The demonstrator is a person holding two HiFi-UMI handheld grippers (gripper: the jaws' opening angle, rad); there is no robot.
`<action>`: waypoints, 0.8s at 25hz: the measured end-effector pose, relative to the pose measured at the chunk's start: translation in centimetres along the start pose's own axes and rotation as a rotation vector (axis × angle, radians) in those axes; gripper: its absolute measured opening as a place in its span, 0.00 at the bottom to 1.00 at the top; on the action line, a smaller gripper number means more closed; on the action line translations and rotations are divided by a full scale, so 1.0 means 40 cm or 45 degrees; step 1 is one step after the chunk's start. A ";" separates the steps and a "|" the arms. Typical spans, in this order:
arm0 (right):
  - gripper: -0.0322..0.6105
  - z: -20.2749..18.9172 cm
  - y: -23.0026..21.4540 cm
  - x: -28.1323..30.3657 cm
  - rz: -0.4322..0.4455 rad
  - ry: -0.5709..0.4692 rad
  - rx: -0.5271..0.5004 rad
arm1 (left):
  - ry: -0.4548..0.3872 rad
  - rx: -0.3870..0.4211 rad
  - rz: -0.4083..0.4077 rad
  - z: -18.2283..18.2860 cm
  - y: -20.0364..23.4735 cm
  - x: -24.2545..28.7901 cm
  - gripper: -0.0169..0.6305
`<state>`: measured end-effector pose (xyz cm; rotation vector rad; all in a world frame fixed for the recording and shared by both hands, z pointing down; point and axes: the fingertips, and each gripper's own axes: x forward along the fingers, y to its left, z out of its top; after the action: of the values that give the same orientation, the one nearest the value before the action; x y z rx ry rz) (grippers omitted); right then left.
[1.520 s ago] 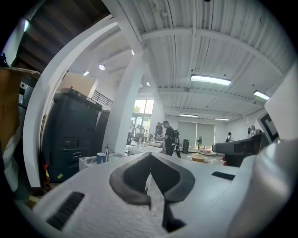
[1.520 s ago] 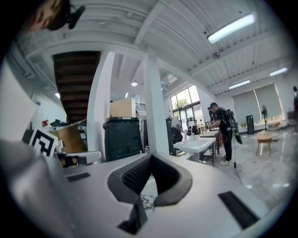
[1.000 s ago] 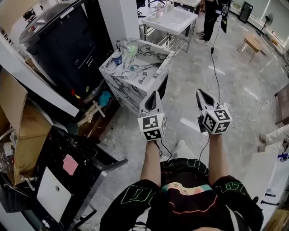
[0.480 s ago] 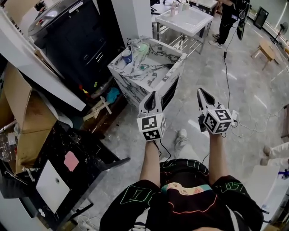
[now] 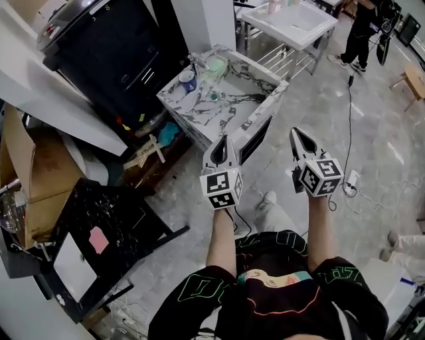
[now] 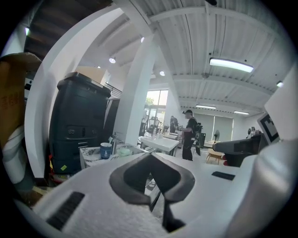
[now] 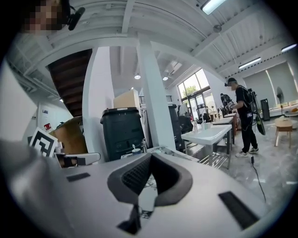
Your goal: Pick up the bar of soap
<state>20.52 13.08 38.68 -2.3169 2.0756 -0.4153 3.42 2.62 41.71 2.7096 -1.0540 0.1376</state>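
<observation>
A marble-patterned sink stand (image 5: 255,109) stands ahead of me on the grey floor. On its far rim sit a blue cup (image 5: 188,81) and a pale green lump (image 5: 216,64) that may be the bar of soap. The left gripper view shows the same cup (image 6: 105,150) and green lump (image 6: 124,151) in the distance. My left gripper (image 5: 224,138) is shut and empty, held in the air short of the stand's near corner. My right gripper (image 5: 294,133) is level with it to the right, also shut and empty. A small teal thing (image 5: 214,96) lies in the basin.
A large black bin (image 5: 106,46) and a white pillar (image 5: 199,20) rise behind the stand. Cardboard boxes (image 5: 26,179) and a black slab (image 5: 99,232) crowd the left. A white sink table (image 5: 292,20) and a standing person (image 5: 365,26) are beyond. A cable (image 5: 348,99) runs across the floor.
The marble stand has come nearer and lower in the head view, now close to both gripper tips. Both grippers stay shut and side by side.
</observation>
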 end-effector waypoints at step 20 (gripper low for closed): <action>0.06 0.104 -0.222 0.372 0.286 0.075 0.052 | 0.062 0.018 0.276 0.069 0.001 0.286 0.04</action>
<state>31.34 -1.06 39.13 -2.0424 2.2976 -0.5184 11.84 -5.56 41.00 2.5829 -1.3338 0.2470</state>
